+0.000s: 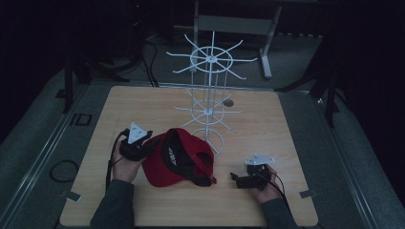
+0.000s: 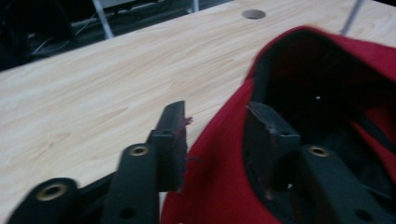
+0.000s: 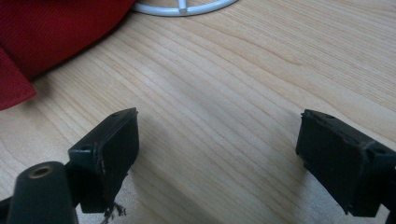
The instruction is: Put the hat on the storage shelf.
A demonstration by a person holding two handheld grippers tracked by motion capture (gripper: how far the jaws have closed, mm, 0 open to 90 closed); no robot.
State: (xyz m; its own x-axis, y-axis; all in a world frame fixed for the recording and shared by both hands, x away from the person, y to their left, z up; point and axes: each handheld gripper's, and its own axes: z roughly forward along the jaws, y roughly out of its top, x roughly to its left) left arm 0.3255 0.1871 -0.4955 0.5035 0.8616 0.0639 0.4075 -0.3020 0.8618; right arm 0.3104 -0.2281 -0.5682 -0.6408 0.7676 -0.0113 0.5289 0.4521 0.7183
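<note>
Left gripper [image 2: 215, 126] jaws astride the red cap [image 1: 179, 160] rim — white wire rack [image 1: 208, 102] just behind — right gripper [image 3: 219, 154] wide apart, empty.

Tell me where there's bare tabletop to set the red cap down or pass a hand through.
Bare wood lies left of the white wire rack along the table edge, and right of it behind the right gripper. The near strip is bare too. It is crowded mid-table, where the red cap touches the rack's base ring and the left gripper straddles its rim.
</note>
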